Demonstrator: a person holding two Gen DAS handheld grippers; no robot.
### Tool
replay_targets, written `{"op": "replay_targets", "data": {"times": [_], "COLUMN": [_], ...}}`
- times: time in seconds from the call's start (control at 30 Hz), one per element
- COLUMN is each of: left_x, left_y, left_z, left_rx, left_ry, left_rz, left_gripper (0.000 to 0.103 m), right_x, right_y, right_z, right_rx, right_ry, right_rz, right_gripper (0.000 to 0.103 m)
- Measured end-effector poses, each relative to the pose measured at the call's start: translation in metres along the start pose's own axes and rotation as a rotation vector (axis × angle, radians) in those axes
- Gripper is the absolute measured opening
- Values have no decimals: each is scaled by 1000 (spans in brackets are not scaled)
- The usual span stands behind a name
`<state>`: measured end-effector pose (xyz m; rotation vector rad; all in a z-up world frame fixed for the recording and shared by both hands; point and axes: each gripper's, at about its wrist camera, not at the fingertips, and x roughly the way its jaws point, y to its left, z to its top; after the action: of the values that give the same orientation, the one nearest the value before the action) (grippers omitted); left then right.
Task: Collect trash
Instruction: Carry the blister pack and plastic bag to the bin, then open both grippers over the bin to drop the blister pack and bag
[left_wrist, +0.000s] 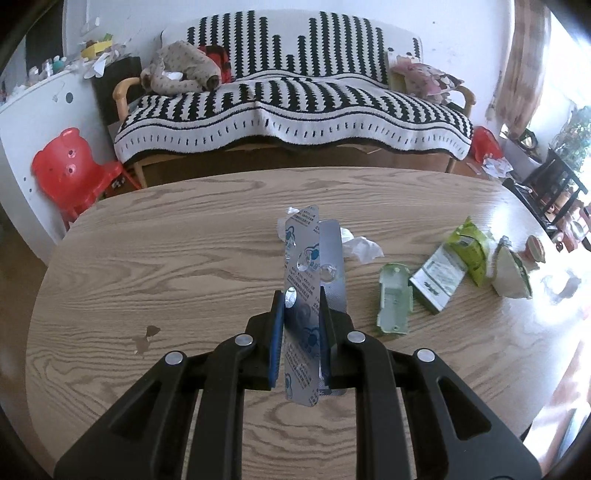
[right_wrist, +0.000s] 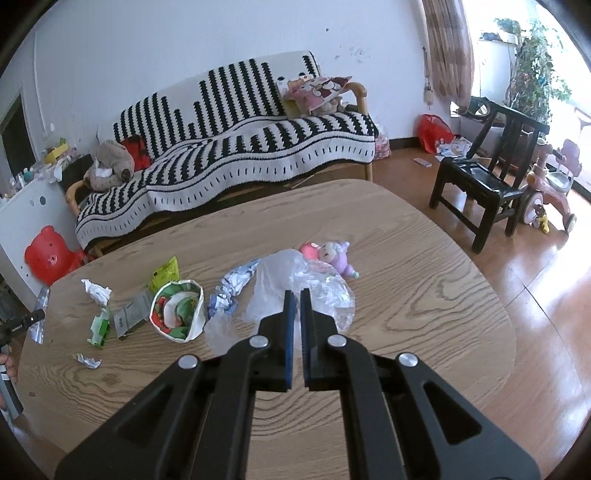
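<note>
the left claw (left_wrist: 301, 295) was clenched on two silver blister strips (left_wrist: 306, 266), thin foil-backed cards with clear bubbles and blue print, held upright on edge above the table (left_wrist: 147, 258). the right claw (right_wrist: 295, 295) held nothing, its blue pads drawn nearly together with a slim gap left between them; it hung over the near edge of a crumpled clear plastic bag (right_wrist: 295, 284), though whether it touched the film could not be told.

the step in hand looked like carrying: one piece of trash was lifted and needed somewhere to go. no bin showed in either view, so the clear bag seemed the likely receiver. if so, the next move called for the right claw to pinch a lip of that limp, slippery film and hold it apart while the left brought the strips across.

further out on the pale wood-grain table lay the rest. in the right view, a torn paper snack pouch (right_wrist: 179, 314) gaped open beside the bag, a twisted blue-and-white foil wrapper (right_wrist: 229, 291) between them. left of the pouch sat a flattened grey carton (right_wrist: 131, 315), a green plastic tray (right_wrist: 99, 328), a yellow-green packet (right_wrist: 164, 275) and a white tissue wad (right_wrist: 96, 291), with a smaller scrap (right_wrist: 88, 361) nearer. a small pink-and-lilac doll (right_wrist: 334, 256) lay just beyond the bag, likely no trash. past the table stood a sofa (right_wrist: 240, 158) under a black-and-white knitted throw.
</note>
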<state>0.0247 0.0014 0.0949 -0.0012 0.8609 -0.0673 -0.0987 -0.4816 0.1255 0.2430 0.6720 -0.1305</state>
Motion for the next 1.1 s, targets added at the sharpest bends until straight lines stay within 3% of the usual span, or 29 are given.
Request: {"op": "replay_targets", "data": {"times": [0.17,0.37,0.53,0.73,0.9,1.1], "left_x": [-33,-70,-79,-63,-30,28], "left_y": [-45,-159,-264,-362,-413,-448], "left_z": [5,-8,-51,-141,-211,-271], "left_rx": [100,289,451,626,701,809], "left_ry": [-35,-69,9,199,375,512], "left_rz": [-101,-336,-544,-690,-725,-637], "left_gripper": [16,16,16,16,16,16], "right_x": [-38,-107,-151,-160,-135,-81], "right_y": [-17,-41,-75,-128,-159,-183], "right_z": [10,6,-35,-118,-190,-253], "right_rx": [24,12,27,145,279,379], "right_ry": [-66,-141,-108,30,159,305], "right_rz": [-18,-68,-138,-199,-181,-194], "right_gripper": [4,4,4,4,4,4]}}
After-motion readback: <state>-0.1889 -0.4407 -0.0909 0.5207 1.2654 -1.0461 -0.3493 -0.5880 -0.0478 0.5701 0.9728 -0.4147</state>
